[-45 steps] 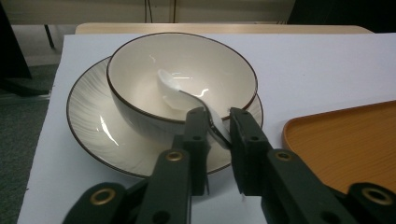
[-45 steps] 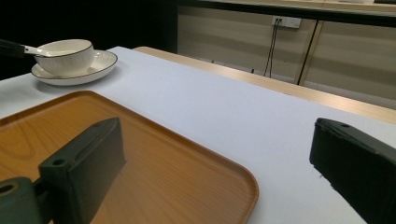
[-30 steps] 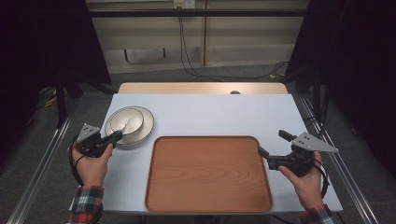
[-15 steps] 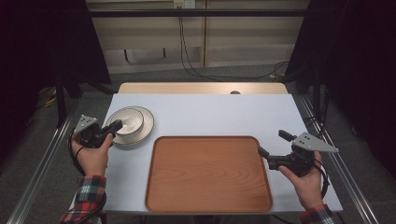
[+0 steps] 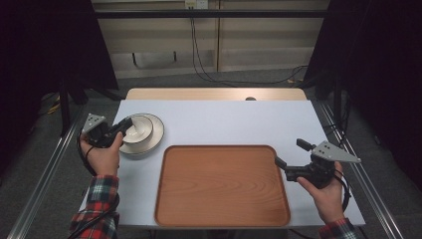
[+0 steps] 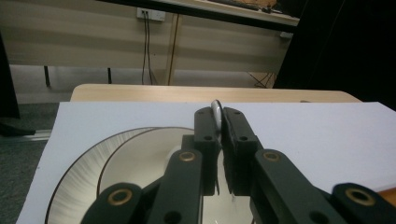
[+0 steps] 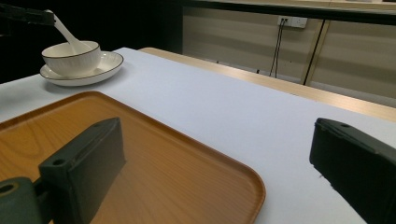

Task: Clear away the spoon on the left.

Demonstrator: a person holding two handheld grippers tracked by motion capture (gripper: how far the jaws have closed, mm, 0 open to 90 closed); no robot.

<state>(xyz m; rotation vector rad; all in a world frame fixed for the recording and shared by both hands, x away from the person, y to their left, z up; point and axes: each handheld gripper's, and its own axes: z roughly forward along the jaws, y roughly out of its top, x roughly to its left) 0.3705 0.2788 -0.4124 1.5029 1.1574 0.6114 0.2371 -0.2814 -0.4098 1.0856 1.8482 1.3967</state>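
Looks like a lab / test rig room to me, not a home: I'm at a white table [image 5: 224, 119] w/ metal rails [image 5: 45, 174] along both sides, black curtains [image 5: 45, 45] hung left & right. Behind it there's a plain beige panel wall [image 5: 249, 45] w/ a power outlet [image 6: 151, 14] & loose cables [image 5: 199, 55] dropping to a grey carpet floor [image 5: 224, 82]. No furniture or decor around me, just the bare setup.

White-topped table [image 5: 224, 122] across the middle of the frame, bare wooden strip along its far edge. Directly on it: a wooden tray [image 5: 221, 184] at lower centre, a plate [image 5: 152, 137] at left, well apart.
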